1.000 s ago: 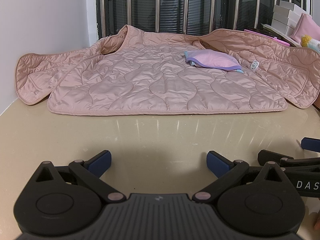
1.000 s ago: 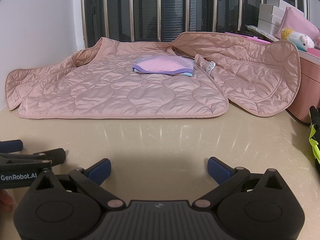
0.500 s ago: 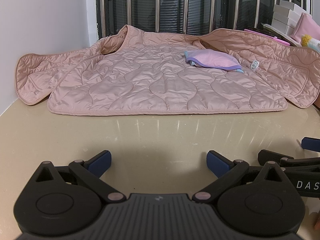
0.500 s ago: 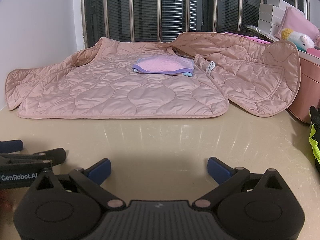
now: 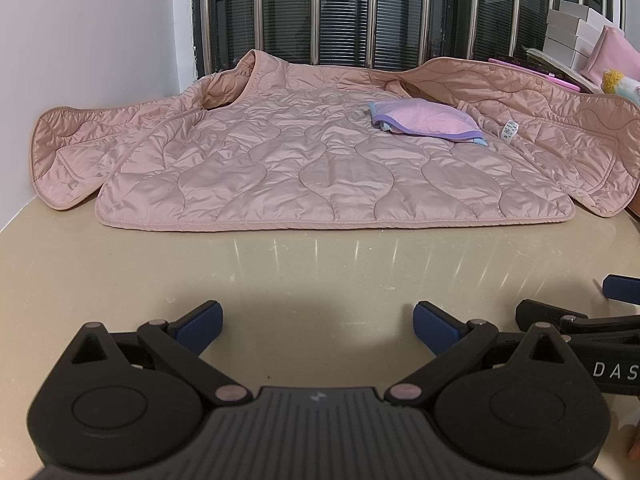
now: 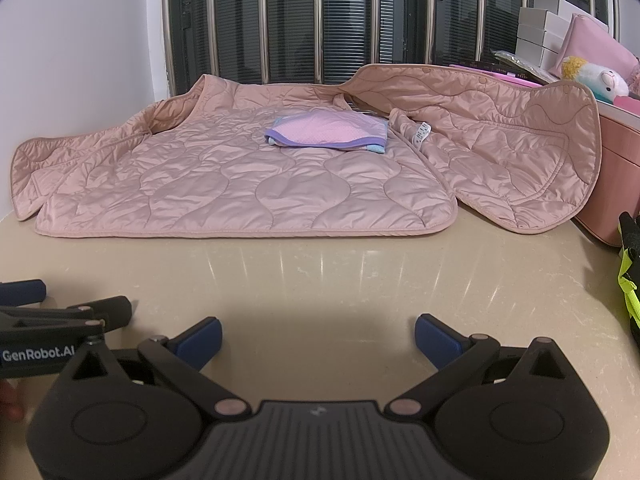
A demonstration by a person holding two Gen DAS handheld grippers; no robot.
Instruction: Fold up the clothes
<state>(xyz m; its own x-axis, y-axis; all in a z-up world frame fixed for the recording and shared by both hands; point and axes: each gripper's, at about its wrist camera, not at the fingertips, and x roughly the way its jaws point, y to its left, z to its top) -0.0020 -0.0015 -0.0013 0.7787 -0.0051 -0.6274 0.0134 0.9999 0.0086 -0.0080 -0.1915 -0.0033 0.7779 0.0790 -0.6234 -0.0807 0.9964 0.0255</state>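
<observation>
Left claw (image 5: 316, 322): fingers spread wide, blue pads (image 5: 202, 320) apart and empty, held low over the beige worktop (image 5: 320, 264). Right claw (image 6: 318, 334): likewise spread wide and empty, low over the same worktop (image 6: 340, 276). The two claws sit side by side; the right claw's fingers enter the left wrist view at the lower right edge, and the left claw's body, lettered "GenRobot.AI", enters the right wrist view at the lower left edge.

Pink quilted jacket (image 5: 320, 168): lies well ahead of both claws, spread open and flat on the worktop, its near hem running across the view parallel to the claws. Its far edge reaches the barred window (image 5: 360, 12). Ahead and to the left, one front panel curls up against the white wall (image 5: 88, 40). Ahead and to the right, the other front panel (image 6: 512, 152) drapes up against a pink box (image 6: 616, 184). A white care label (image 6: 422, 133) shows on the lining near that panel.

Small lilac garment (image 6: 328, 134): folded, with purple trim, resting on the jacket's lining, ahead of the right claw and ahead-right of the left claw (image 5: 426, 122).

Far right, beyond the jacket: stacked white boxes (image 6: 540, 28), a pink pouch (image 6: 596, 46) and a plush toy (image 6: 596, 78). A black and neon-yellow item (image 6: 630, 280) lies at the worktop's right edge; what it is cannot be told.
</observation>
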